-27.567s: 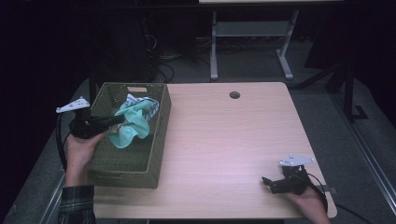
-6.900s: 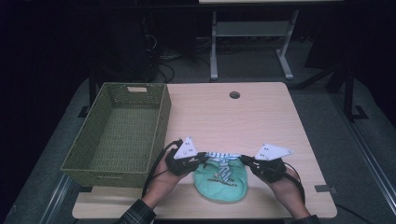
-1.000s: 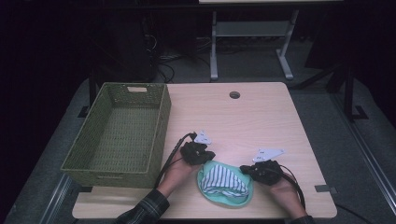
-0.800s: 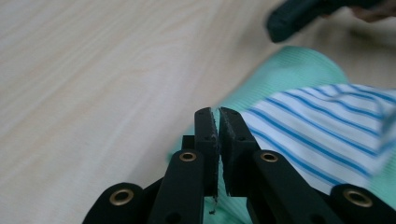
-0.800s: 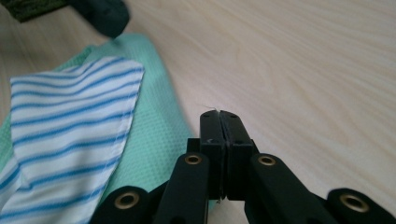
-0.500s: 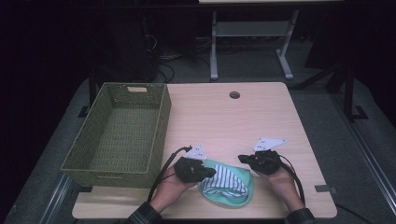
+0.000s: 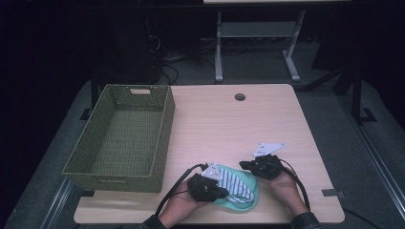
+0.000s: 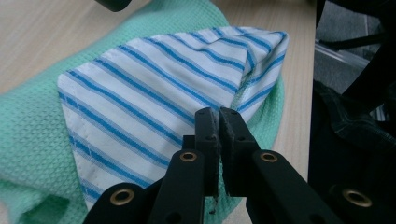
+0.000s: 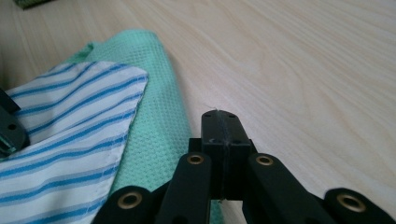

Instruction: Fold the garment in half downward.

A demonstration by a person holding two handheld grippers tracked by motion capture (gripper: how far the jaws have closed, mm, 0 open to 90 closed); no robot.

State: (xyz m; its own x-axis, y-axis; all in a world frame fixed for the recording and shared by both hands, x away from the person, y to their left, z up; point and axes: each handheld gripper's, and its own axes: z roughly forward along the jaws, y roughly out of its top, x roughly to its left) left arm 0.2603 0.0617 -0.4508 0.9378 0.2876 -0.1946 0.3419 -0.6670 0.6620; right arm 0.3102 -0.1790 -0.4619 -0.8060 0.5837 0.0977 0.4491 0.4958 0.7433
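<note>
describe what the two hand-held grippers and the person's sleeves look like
Both are black: the left hand-held gripper and right hand-held gripper each have two blocky jaws with brass-coloured pivot rivets, a pale three-cornered top plate and a trailing black cable. The cuffs look dark.

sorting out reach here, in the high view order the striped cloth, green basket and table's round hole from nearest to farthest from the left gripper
1. striped cloth, right beside the left gripper, on the green towel.
2. green basket, at the table's left.
3. round hole, at the table's far edge.
</note>
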